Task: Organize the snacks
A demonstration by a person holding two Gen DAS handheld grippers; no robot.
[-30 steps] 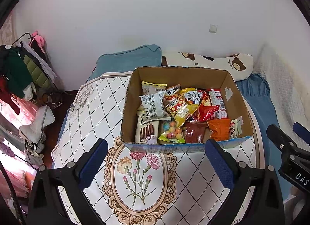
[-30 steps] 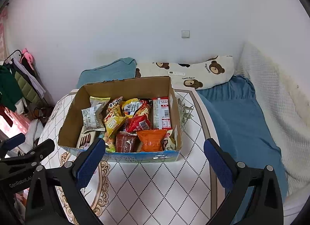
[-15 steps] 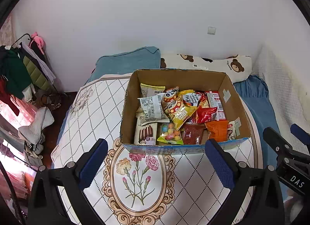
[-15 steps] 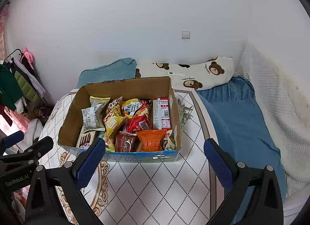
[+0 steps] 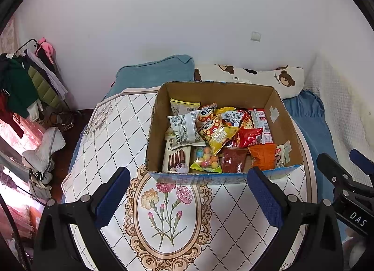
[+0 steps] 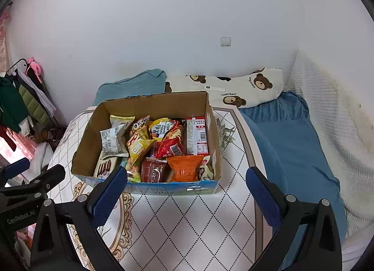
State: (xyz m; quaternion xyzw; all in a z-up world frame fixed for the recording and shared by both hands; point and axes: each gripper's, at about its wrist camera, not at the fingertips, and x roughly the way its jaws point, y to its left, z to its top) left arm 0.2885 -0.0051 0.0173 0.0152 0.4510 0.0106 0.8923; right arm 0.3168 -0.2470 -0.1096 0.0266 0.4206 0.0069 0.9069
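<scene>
- Two grippers hang above the near side of the round table point(image 5: 109, 130), each with its jaws spread wide and nothing between them: the left gripper point(image 5: 187, 197) faces the floral medallion on the tablecloth, the right gripper point(image 6: 185, 197) the diamond pattern beside it.
- All the snacks in view lie inside the open cardboard box point(image 5: 155, 130) on the table, heaped loosely, some overlapping; none shows on the cloth outside it. That fits either snacks already gathered in or a pile awaiting sorting.
- The packets look light, thin and crinkly, so they will likely slip and crumple; a crimped end seam gives the surest hold. The yellow bag point(image 5: 218, 134) on top seems puffed with air and would probably squash under a hard pinch.
- The red-and-white carton point(image 6: 196, 136) stands stiff against the box's right wall and should take a firm grip on its flat faces.
- The left view shows the candy-ball pouch point(image 5: 206, 161) plainly; in the right view a finger partly hides it.
- The right view shows the blue bedding point(image 6: 287, 144) more fully.
</scene>
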